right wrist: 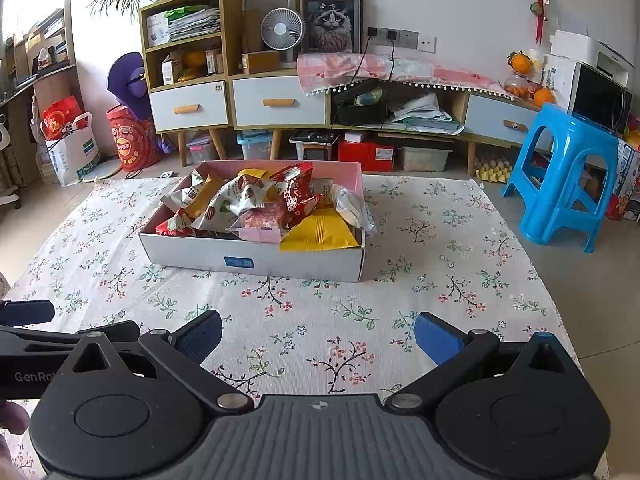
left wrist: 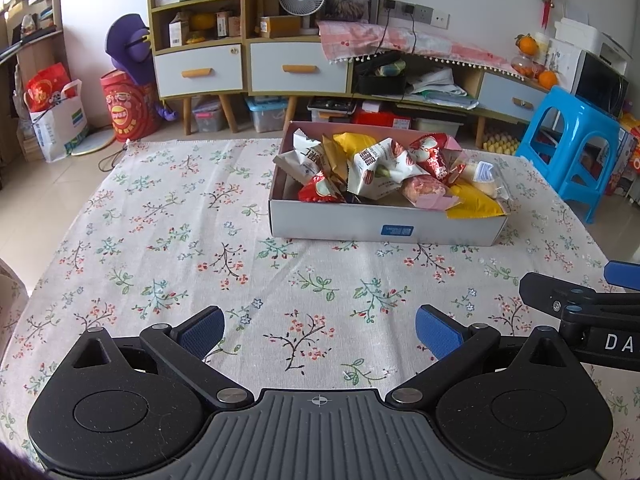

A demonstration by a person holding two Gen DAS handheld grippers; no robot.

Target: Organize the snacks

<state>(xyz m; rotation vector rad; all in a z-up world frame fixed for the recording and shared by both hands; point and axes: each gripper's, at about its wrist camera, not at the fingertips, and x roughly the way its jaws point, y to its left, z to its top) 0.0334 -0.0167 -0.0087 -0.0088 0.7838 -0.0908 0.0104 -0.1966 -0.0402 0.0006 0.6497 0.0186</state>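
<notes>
A shallow white cardboard box (left wrist: 340, 228) (right wrist: 192, 254) with a pink inside stands on the floral tablecloth, heaped with snack packets: red ones (left wrist: 430, 152) (right wrist: 296, 192), white ones (left wrist: 380, 172) (right wrist: 232, 200), a pink one (left wrist: 430, 196) (right wrist: 260, 228) and a yellow one (left wrist: 474, 202) (right wrist: 320, 236). My left gripper (left wrist: 320, 332) hovers open over bare cloth, well short of the box. My right gripper (right wrist: 318, 334) is open too, nothing between its blue pads, with the box ahead and to its left. The right gripper's arm (left wrist: 580, 304) shows at the left view's right edge.
The floral tablecloth (left wrist: 160, 240) (right wrist: 440, 280) covers the table. Beyond its far edge stand a blue plastic stool (left wrist: 576, 152) (right wrist: 560, 176), low cabinets with drawers (left wrist: 248, 64) (right wrist: 240, 100), storage bins and bags on the floor.
</notes>
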